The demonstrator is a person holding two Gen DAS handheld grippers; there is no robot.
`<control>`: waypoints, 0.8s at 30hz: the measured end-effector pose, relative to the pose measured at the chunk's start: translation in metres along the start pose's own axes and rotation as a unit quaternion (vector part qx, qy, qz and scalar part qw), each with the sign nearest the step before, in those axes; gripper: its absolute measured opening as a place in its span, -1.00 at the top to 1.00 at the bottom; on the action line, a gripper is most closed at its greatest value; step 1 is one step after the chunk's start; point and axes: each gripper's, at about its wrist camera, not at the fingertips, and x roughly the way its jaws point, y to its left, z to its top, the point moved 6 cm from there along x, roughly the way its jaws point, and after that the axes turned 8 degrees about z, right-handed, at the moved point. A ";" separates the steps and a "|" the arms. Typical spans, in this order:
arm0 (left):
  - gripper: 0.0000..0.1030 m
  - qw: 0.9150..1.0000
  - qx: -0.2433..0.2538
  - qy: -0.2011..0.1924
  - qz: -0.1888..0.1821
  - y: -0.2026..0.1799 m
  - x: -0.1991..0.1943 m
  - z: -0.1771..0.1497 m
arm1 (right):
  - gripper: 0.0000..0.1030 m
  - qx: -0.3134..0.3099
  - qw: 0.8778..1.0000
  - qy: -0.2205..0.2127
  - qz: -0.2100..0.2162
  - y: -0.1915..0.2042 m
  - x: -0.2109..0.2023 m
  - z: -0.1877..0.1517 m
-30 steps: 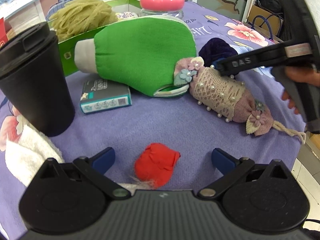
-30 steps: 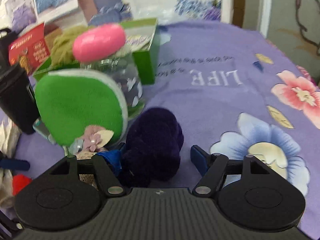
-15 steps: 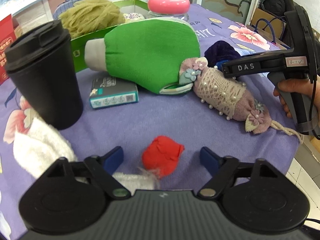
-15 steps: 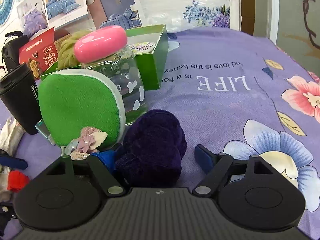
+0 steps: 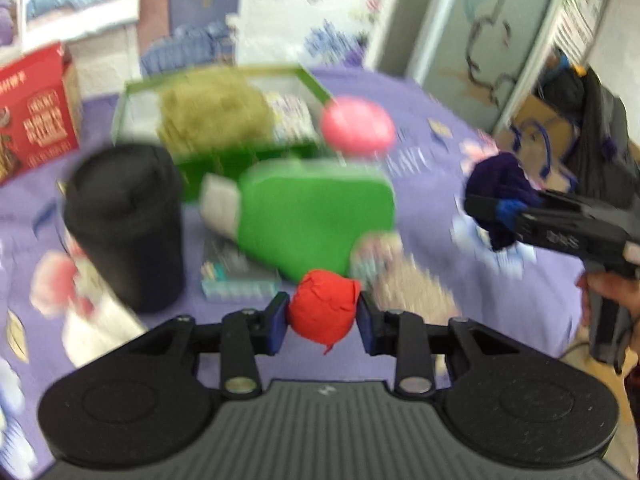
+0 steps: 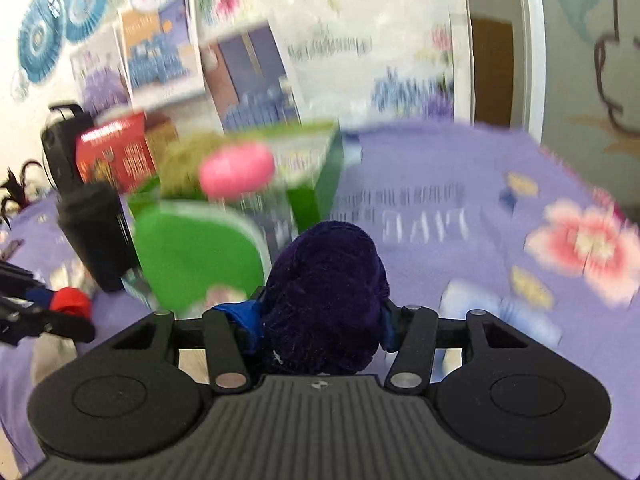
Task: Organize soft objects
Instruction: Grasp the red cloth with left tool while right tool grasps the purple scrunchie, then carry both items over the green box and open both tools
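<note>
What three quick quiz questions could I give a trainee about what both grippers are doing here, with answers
1. True or false: the left gripper is shut on the red cloth ball.
2. What does the right gripper hold? A) green mitt B) dark purple soft ball C) black cup
3. What sits inside the green box behind the green mitt?

Key
1. True.
2. B, the dark purple soft ball.
3. An olive yarn bundle.
</note>
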 end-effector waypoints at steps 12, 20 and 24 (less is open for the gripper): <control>0.37 0.992 -0.030 -0.065 0.106 0.079 0.030 0.174 | 0.25 -0.095 0.994 -0.026 0.042 0.009 0.104 0.152; -0.97 0.979 -0.059 -0.046 0.188 0.133 0.096 0.205 | 0.14 -0.097 0.993 0.016 0.063 0.014 0.196 0.170; -0.98 0.978 -0.052 -0.053 0.195 0.137 0.100 0.197 | 0.09 -0.084 0.994 0.021 0.072 0.015 0.206 0.174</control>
